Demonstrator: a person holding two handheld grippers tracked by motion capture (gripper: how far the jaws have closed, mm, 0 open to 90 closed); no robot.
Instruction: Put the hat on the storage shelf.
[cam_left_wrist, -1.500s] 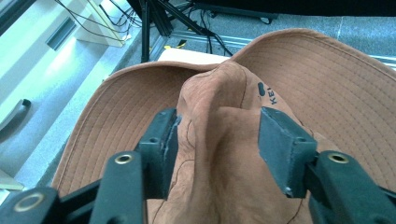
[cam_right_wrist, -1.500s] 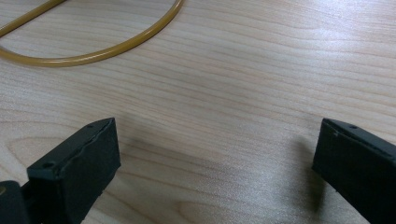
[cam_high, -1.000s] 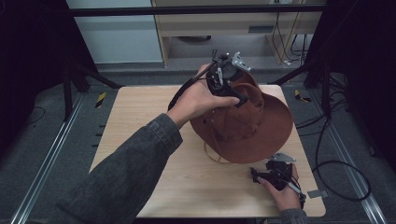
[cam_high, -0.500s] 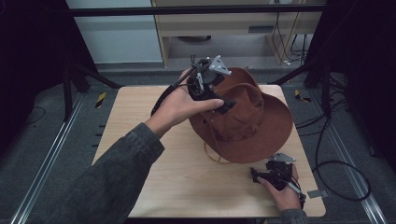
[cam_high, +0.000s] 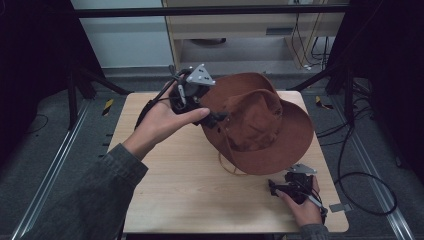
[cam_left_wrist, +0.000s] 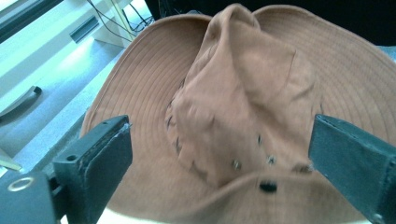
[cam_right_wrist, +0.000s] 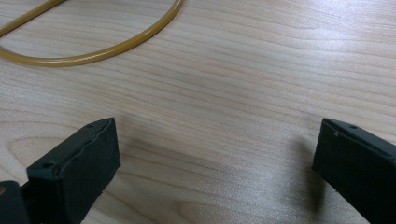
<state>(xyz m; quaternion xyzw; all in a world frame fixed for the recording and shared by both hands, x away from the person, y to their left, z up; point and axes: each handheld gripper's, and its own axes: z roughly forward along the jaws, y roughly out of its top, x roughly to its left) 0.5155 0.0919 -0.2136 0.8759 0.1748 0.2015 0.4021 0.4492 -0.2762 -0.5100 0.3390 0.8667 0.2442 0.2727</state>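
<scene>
While the brown hat (cam_high: 260, 125) sits upright toward two o'clock on the worktop (cam_high: 165, 200), the left gripper (cam_high: 220, 119) hovers at its nine o'clock edge — jaws just opened wide, gripping nothing — and the right gripper (cam_high: 272, 189) rests at five o'clock, spread open and empty, near the hat's cord (cam_right_wrist: 93, 56).

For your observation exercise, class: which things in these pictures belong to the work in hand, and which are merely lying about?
Part of the work:
brown hat
chin cord of the hat
left gripper, jaws just opened, nothing between them
wooden table

Lying about:
right gripper, open, idle
floor cables
</scene>
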